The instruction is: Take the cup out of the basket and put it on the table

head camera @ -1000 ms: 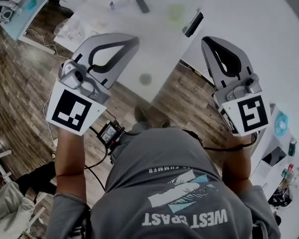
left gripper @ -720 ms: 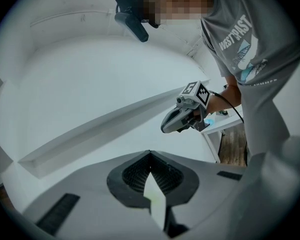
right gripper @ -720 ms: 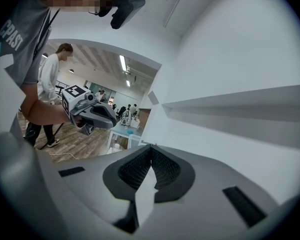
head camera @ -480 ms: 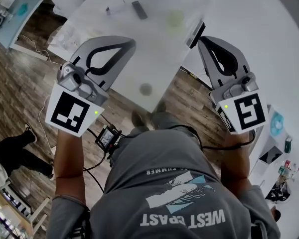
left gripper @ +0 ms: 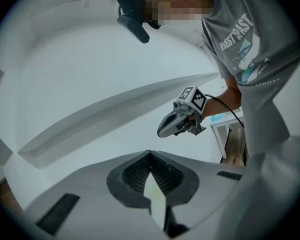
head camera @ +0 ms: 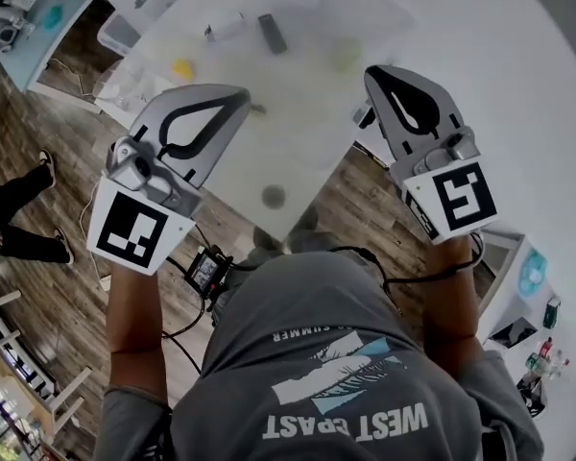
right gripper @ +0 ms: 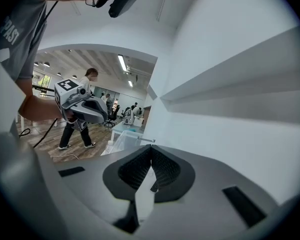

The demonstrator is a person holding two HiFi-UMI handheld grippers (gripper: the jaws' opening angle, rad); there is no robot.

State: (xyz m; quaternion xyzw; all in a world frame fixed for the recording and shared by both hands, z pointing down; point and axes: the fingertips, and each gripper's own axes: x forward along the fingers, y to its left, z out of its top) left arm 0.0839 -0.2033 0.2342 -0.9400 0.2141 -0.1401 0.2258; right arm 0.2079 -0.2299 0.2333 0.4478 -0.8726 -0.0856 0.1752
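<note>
Both grippers are held up in the air over the near corner of a white table (head camera: 298,152). In the head view my left gripper (head camera: 238,92) and my right gripper (head camera: 376,71) are both shut with nothing between the jaws. The left gripper view looks up along its closed tips (left gripper: 150,154) at a white wall, with the right gripper (left gripper: 163,130) in the air beyond. The right gripper view shows its own closed tips (right gripper: 151,149) and the left gripper (right gripper: 101,115) to the left. A pale green round thing (head camera: 344,58), maybe the cup, lies on the table. I cannot make out a basket.
On the table lie a yellow item (head camera: 181,67), a dark flat bar (head camera: 272,33), a white item (head camera: 226,27) and a dark round spot (head camera: 274,197). A clear plastic bin (head camera: 115,33) stands at the table's far left. Another person's legs (head camera: 19,214) stand on the wood floor at left.
Both grippers have moved forward over the table edge, still shut. The view has shifted, bringing more of the table in. The bystander's legs at left have moved.
</note>
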